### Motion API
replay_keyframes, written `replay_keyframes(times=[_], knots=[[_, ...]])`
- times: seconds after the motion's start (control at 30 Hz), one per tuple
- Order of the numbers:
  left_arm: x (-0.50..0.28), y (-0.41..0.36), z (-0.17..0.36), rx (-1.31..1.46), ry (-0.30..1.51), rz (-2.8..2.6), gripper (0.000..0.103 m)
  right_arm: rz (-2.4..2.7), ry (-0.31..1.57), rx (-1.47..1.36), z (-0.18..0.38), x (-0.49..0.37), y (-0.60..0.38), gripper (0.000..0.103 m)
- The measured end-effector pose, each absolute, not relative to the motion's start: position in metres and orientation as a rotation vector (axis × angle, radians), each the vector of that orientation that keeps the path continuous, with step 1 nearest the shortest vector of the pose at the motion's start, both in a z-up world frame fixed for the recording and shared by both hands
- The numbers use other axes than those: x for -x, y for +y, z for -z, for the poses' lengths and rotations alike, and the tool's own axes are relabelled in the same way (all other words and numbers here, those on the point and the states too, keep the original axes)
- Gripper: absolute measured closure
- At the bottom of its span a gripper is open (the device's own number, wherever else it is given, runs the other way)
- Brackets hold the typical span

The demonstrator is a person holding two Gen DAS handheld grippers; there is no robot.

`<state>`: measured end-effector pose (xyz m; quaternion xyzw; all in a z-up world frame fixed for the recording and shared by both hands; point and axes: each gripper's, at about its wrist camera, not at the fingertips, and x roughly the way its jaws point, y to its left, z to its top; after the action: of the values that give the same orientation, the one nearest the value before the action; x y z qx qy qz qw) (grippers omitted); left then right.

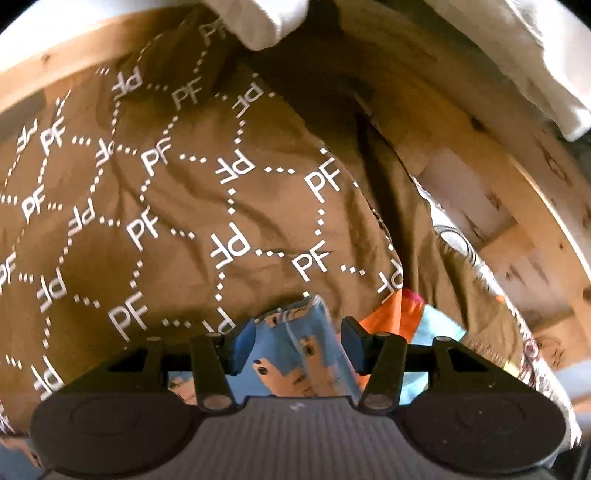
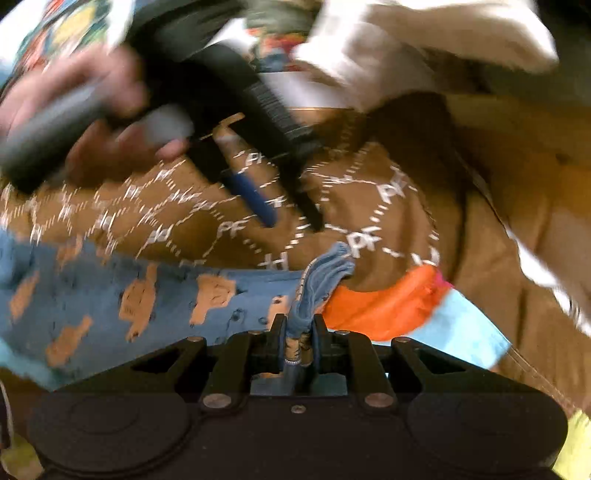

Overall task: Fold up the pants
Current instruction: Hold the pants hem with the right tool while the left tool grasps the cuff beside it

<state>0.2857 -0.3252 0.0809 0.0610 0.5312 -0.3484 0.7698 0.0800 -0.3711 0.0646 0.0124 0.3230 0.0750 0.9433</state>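
The pants (image 2: 155,295) are blue with tan animal prints and lie over a brown cloth printed with white "PF" marks (image 1: 184,192). My right gripper (image 2: 298,328) is shut on a bunched edge of the pants (image 2: 325,269). My left gripper (image 1: 297,341) is open, its blue pads on either side of a fold of the pants (image 1: 295,350) without touching it. In the right wrist view the left gripper (image 2: 291,218) is blurred, held by a hand above the brown cloth.
The brown cloth (image 2: 221,225) covers a wooden table (image 1: 517,229). An orange and light-blue garment (image 2: 388,306) lies beside the pants. White cloth (image 1: 266,22) hangs at the far side. The right wrist view is motion-blurred.
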Motion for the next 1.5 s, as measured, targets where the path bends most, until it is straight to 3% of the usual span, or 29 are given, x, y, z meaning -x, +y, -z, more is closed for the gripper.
replay_keyframes(times=[0.47,0.5,0.53,0.6,0.7,1.1,1.5], knots=[[-0.266,-0.351,-0.053,-0.220,1.230,0.685,0.046,-0.163,0.633,0.207,-0.060,-0.075,-0.339,0.088],[-0.265,-0.351,-0.051,-0.227,1.228,0.681,0.050,-0.162,0.633,0.211,-0.060,-0.075,-0.339,0.088],[-0.264,-0.350,-0.050,-0.237,1.225,0.676,0.068,-0.164,0.634,0.214,-0.060,-0.075,-0.339,0.088],[-0.262,-0.349,-0.046,-0.238,1.223,0.674,0.087,-0.166,0.633,0.220,-0.059,-0.075,-0.337,0.088],[-0.260,-0.336,-0.051,-0.180,1.209,0.690,0.092,-0.175,0.624,0.240,-0.059,-0.074,-0.332,0.088],[-0.238,-0.209,-0.076,0.069,1.100,0.735,0.093,-0.325,0.527,0.308,-0.095,-0.055,-0.267,0.088],[-0.230,-0.059,-0.029,0.184,1.087,0.652,0.093,-0.548,0.576,0.370,-0.081,-0.054,-0.155,0.088]])
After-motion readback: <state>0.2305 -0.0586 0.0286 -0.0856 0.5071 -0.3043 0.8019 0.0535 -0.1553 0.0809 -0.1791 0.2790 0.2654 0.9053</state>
